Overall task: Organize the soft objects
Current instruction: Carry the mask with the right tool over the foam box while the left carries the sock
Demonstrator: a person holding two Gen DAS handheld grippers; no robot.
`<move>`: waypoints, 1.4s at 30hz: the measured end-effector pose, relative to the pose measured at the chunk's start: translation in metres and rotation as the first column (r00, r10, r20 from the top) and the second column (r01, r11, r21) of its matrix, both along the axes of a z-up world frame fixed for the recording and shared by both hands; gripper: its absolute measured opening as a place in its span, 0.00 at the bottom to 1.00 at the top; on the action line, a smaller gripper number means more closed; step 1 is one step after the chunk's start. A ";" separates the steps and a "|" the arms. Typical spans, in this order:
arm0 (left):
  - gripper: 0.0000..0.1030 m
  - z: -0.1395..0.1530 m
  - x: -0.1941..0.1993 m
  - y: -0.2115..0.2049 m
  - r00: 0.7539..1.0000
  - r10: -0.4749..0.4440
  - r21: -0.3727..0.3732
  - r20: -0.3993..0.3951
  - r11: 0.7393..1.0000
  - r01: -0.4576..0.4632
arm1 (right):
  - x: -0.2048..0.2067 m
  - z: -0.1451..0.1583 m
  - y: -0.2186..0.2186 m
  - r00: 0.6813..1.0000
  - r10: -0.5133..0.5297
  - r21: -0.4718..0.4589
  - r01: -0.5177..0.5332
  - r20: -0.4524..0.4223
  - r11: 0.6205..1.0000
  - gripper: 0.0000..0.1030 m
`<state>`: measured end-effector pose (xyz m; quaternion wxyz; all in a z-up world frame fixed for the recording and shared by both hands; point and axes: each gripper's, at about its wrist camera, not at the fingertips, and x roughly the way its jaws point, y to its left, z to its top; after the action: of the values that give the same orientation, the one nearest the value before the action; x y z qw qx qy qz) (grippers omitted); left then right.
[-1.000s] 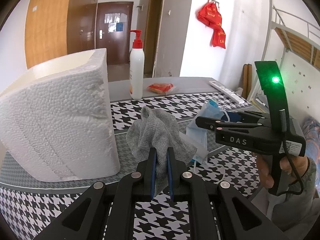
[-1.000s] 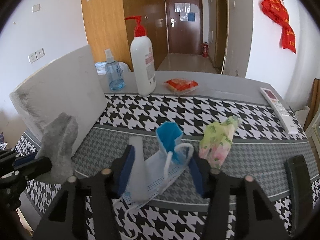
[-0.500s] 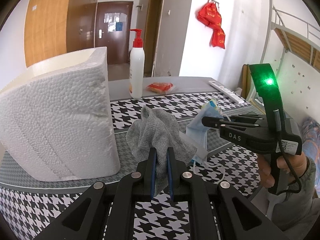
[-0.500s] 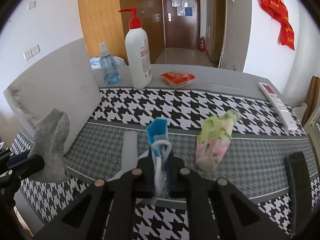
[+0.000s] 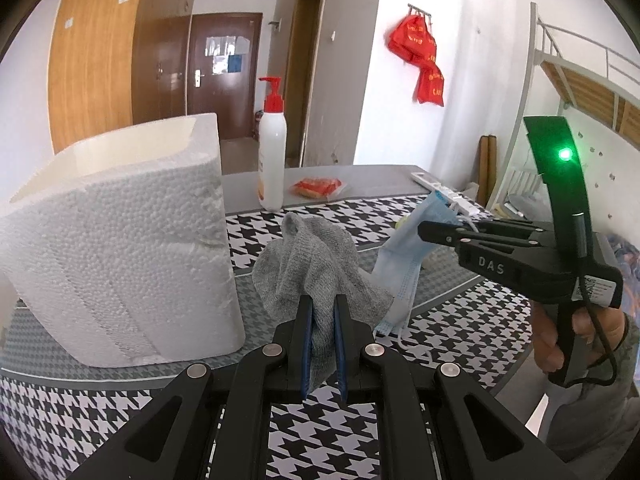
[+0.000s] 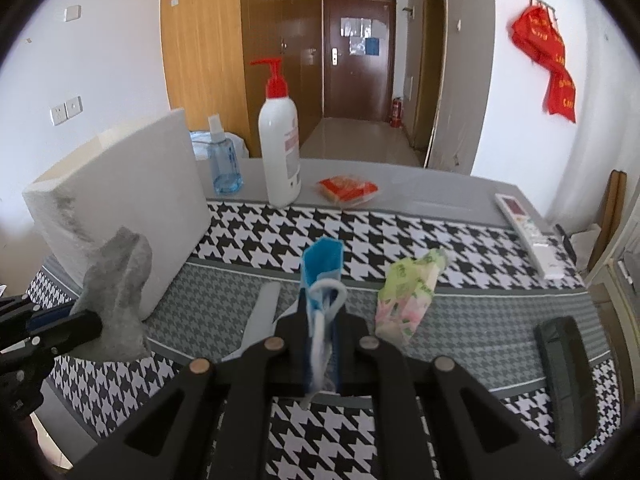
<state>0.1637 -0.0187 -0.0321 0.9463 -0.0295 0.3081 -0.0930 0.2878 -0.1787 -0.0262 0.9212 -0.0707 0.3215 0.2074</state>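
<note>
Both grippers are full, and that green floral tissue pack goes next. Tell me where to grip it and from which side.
Grip the green floral tissue pack across its narrow width, near the middle, coming from above. It lies flat on the table runner, long axis running away from the camera, so its soft sides should give under the fingers. The right gripper, nearest it, is shut on the face mask.

Black linkage arms are showing silver rivets and blue-lined fingers (image 5: pixel 306 332); the right gripper (image 5: pixel 440 232) is wearing white "DAS" lettering and glowing green.
</note>
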 end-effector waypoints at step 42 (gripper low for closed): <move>0.10 0.052 -0.034 0.009 0.983 -0.063 0.019 0.171 0.998 0.061 | -0.065 0.084 -0.008 0.962 -0.091 0.055 0.080 0.256 0.995 0.10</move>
<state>0.1299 -0.0093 0.0204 0.9662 -0.0051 0.2267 -0.1225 0.2224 -0.1868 0.0583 0.9647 -0.0628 0.1968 0.1634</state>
